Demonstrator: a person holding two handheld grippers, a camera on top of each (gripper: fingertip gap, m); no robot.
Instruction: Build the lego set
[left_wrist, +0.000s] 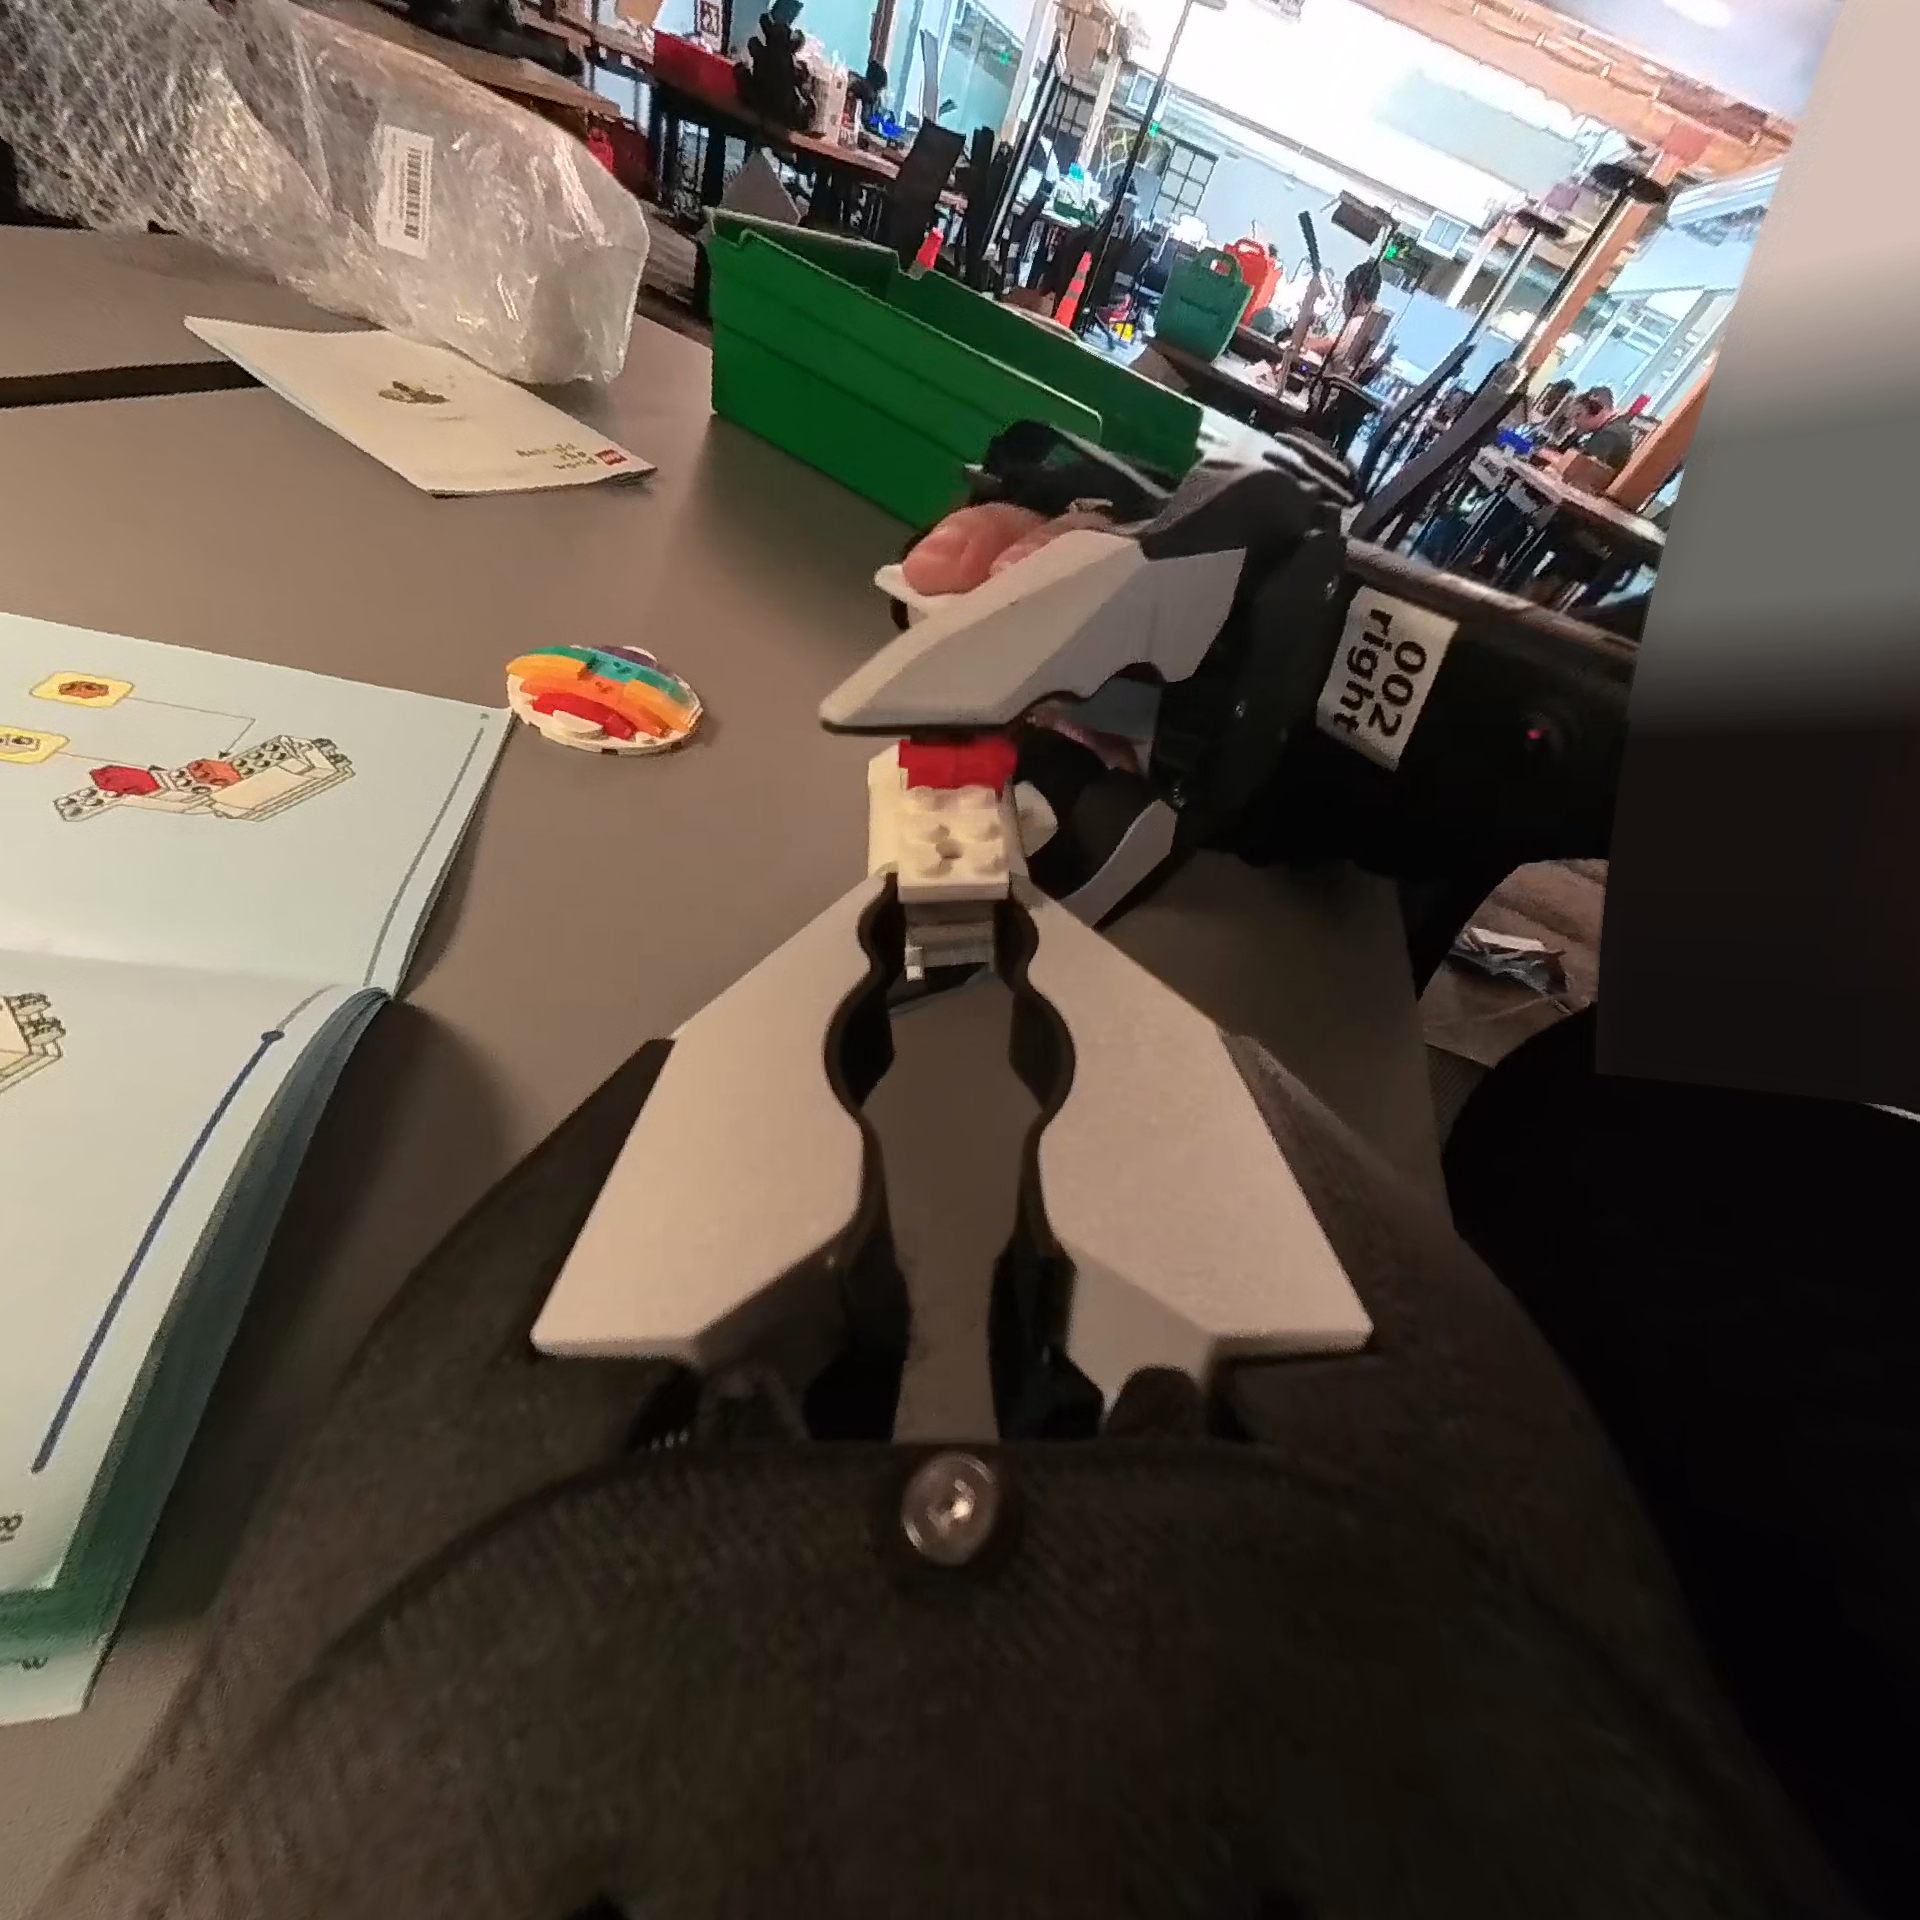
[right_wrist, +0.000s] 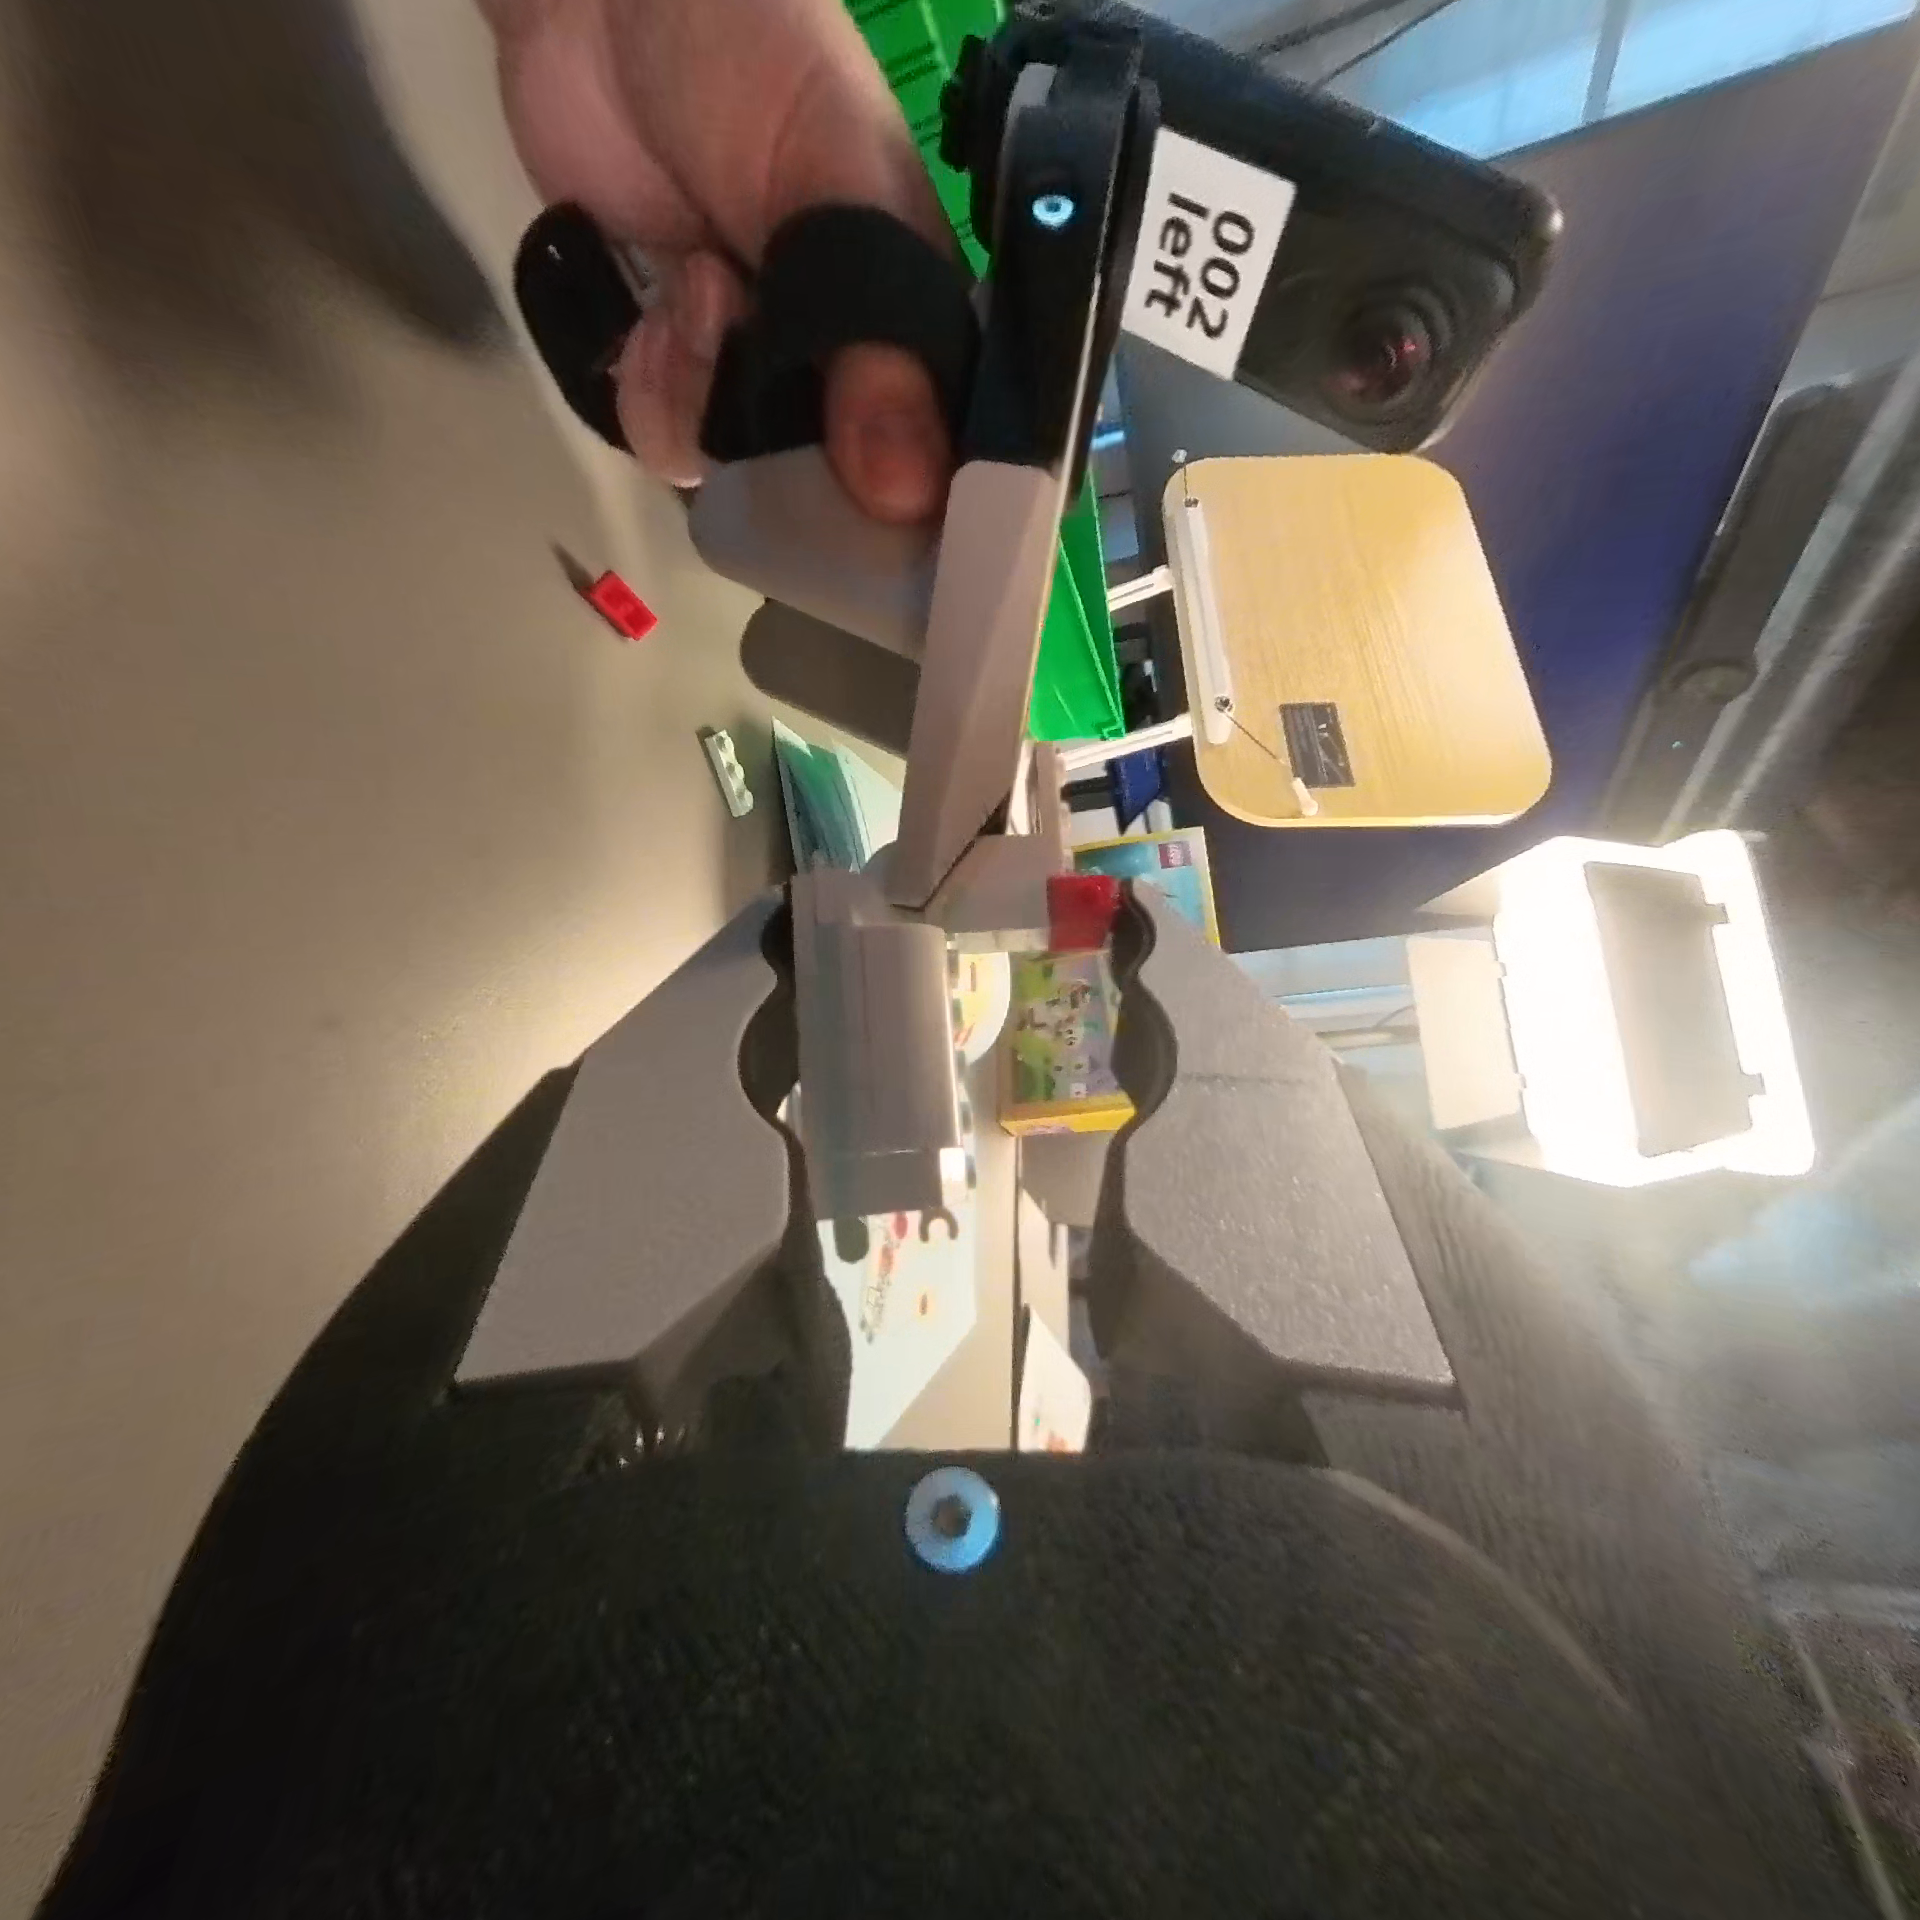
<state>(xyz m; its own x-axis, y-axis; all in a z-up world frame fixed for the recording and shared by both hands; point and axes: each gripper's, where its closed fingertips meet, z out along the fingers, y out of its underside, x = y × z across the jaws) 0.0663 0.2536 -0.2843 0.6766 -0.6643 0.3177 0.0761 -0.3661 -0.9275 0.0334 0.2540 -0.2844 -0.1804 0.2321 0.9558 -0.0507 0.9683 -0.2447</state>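
My left gripper (left_wrist: 945, 904) is shut on the lower end of a small white lego assembly (left_wrist: 951, 847), held above the grey table (left_wrist: 623, 935). A red brick (left_wrist: 956, 762) sits on the assembly's far end. My right gripper (left_wrist: 966, 810) comes in from the right, with one finger above the red brick and one below the assembly. In the right wrist view my right gripper (right_wrist: 961, 925) is closed across both: one finger touches the white assembly (right_wrist: 883, 1060), the other touches the red brick (right_wrist: 1081, 909). The left gripper (right_wrist: 925, 894) reaches in from above, held by a hand (right_wrist: 727, 156).
An open instruction booklet (left_wrist: 208, 883) lies at the left, with a round rainbow lego build (left_wrist: 603, 701) beyond it. Farther back are a closed booklet (left_wrist: 426, 416), green bins (left_wrist: 862, 353) and a wrapped package (left_wrist: 364, 177). A loose red brick (right_wrist: 620, 606) and a small pale plate (right_wrist: 727, 769) lie on the table.
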